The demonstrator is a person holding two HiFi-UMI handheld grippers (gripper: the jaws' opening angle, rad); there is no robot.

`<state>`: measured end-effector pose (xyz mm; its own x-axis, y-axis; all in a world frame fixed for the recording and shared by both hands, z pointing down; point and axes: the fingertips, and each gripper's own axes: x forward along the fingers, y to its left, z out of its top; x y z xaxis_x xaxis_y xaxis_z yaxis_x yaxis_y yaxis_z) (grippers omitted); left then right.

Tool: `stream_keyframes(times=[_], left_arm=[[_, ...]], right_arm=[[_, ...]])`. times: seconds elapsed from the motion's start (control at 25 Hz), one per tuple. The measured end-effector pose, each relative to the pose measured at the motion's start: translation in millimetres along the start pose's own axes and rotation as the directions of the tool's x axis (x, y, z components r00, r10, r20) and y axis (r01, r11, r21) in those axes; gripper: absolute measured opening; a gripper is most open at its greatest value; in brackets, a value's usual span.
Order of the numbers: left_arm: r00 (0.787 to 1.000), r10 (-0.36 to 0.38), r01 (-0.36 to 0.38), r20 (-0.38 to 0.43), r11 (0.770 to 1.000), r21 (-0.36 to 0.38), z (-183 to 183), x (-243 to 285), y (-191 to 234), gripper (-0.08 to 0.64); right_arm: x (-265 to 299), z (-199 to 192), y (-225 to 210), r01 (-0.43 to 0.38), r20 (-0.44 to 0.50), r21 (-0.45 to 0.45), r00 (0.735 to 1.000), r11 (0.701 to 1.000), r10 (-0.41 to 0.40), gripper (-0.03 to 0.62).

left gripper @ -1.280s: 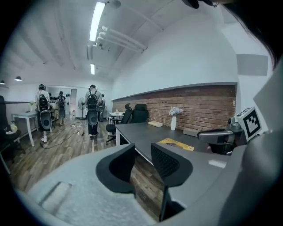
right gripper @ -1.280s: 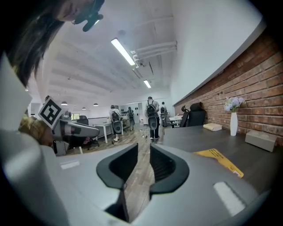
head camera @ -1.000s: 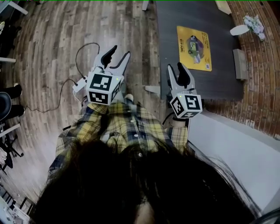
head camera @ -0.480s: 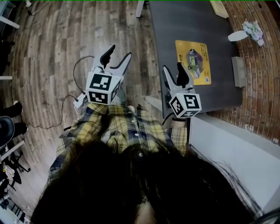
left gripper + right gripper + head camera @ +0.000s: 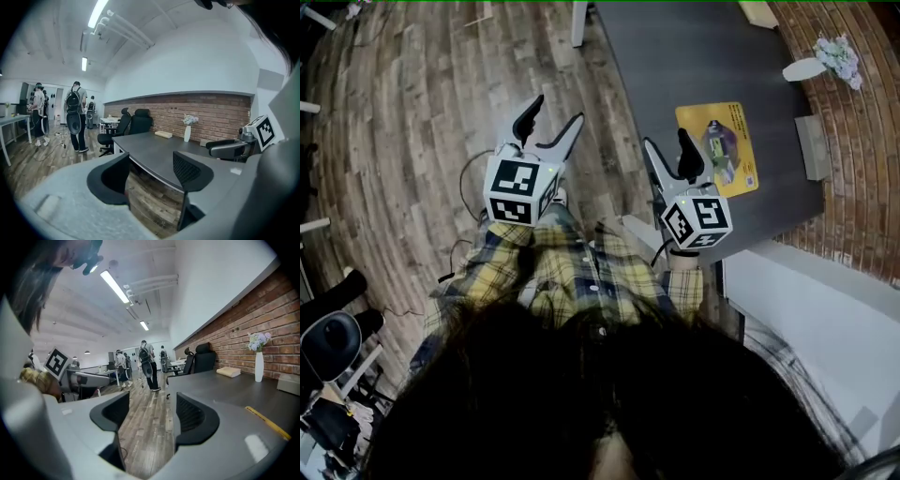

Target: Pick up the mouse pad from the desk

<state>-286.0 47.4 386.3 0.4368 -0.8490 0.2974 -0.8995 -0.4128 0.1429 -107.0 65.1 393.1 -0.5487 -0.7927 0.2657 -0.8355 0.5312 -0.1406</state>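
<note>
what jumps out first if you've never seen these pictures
The bright yellow mouse pad lies flat on the dark desk, near the brick wall. The left gripper hangs over the wood floor and the right gripper at the desk's edge, both jaws opening, nothing between them.

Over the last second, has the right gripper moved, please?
Yes: the right gripper, jaws opening and empty, has come forward, closer to the mouse pad.

R tongs (image 5: 151, 411) opening, nothing btwn them, over wood floor (image 5: 145, 446) beside desk (image 5: 220, 385).
</note>
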Motion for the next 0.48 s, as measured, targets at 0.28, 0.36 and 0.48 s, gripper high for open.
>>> stream_keyframes(times=[0.28,0.36,0.48], left_arm=[[0.998,-0.058,0.059,-0.031,0.998,0.017,2,15,3,0.311],[0.997,-0.067,0.068,-0.039,0.998,0.019,1,18,3,0.311],[0.995,-0.084,0.085,-0.051,0.996,0.017,-3,21,14,0.313]], right_arm=[[9,0,-12,0.050,0.012,0.051,0.999,0.997,-0.051,0.304],[8,-3,-15,0.065,0.013,0.065,0.998,0.996,-0.066,0.304],[14,-7,-10,0.092,0.002,0.081,0.996,0.992,-0.093,0.305]])
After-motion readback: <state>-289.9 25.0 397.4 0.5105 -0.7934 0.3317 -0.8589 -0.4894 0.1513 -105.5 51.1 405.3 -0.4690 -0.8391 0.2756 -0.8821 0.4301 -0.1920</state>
